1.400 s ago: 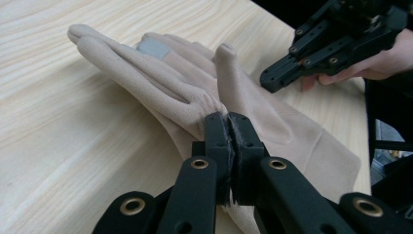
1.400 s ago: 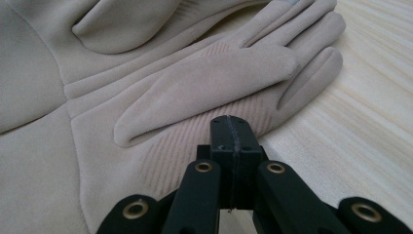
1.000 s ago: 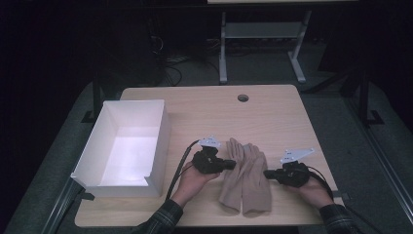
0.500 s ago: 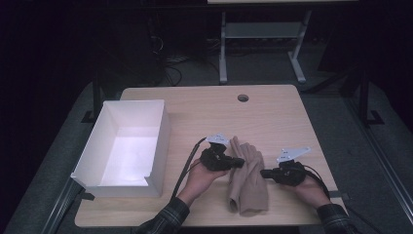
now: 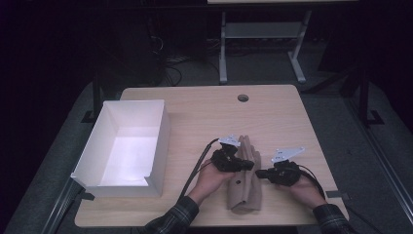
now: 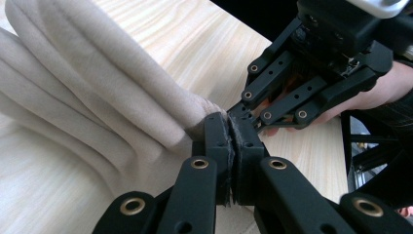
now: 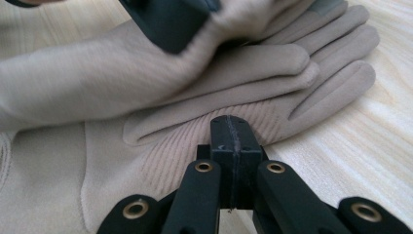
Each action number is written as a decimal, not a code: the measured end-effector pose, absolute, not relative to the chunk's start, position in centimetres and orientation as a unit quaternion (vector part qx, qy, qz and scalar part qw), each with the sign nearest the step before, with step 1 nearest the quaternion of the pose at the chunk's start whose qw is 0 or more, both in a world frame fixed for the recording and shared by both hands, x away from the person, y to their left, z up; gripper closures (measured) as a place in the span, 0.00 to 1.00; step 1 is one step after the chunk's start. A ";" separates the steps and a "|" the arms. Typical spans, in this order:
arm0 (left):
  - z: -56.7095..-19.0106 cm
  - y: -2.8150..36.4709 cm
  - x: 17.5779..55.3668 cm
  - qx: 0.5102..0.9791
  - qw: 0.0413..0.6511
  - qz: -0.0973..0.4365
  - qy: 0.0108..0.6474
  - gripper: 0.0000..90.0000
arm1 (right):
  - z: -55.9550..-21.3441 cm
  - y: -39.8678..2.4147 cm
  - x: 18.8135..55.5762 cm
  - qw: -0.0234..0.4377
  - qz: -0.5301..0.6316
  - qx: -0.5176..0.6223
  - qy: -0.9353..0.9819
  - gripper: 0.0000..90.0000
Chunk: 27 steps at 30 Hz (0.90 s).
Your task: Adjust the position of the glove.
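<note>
Gloves [image 5: 246,178], beige pair stacked, lie on the near right part of the surface [image 5: 204,112], long axis running near-to-far, fingers pointing away from the person, cuffs at the near edge. Largest first: wood surface, then white box [image 5: 160,129] on its left side, well apart from the gloves, open top. Gloves sit between the two tools. Left tool [image 5: 249,165] comes in from the gloves' left and lies across them; in the left gripper view its jaws are pressed together with a fold of glove fabric bunched at the tip [image 6: 228,127], so it looks pinched on the top glove's edge. Right tool [image 5: 259,173] is at the gloves' right edge, jaws closed tight with no gap in the right gripper view [image 7: 230,127], tip touching or just beside the ribbed palm area; can't tell if any fabric is caught. Key relation: both tools flank the gloves across the short axis, left one is further over them, box lies off to the left. Any carry would likely go leftward, led by the left tool.
</note>
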State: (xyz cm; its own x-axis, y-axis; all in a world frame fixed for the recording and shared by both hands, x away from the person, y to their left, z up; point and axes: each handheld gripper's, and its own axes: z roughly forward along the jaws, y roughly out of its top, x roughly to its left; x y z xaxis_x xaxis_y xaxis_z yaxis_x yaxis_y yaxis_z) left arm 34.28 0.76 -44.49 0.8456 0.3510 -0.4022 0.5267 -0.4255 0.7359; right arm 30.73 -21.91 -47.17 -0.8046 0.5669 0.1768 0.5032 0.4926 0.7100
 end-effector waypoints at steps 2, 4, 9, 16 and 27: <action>-44.8 0.2 34.3 0.840 0.466 -0.096 0.260 0.97 | -47.2 -21.9 30.7 0.040 0.397 0.309 0.863 1.00; -44.9 0.1 34.4 0.842 0.464 -0.097 0.259 0.97 | -47.2 -21.9 30.7 0.040 0.398 0.309 0.863 1.00; -45.1 -0.3 34.4 0.838 0.469 -0.098 0.261 0.93 | -47.1 -22.3 30.7 0.043 0.396 0.310 0.863 0.96; -44.4 -0.4 33.5 0.842 0.469 -0.099 0.247 0.95 | -46.6 -24.8 30.9 0.079 0.402 0.352 0.842 0.72; -45.9 -2.7 31.3 0.870 0.429 -0.101 0.221 0.99 | -47.6 -27.3 31.8 0.148 0.385 0.405 0.816 0.39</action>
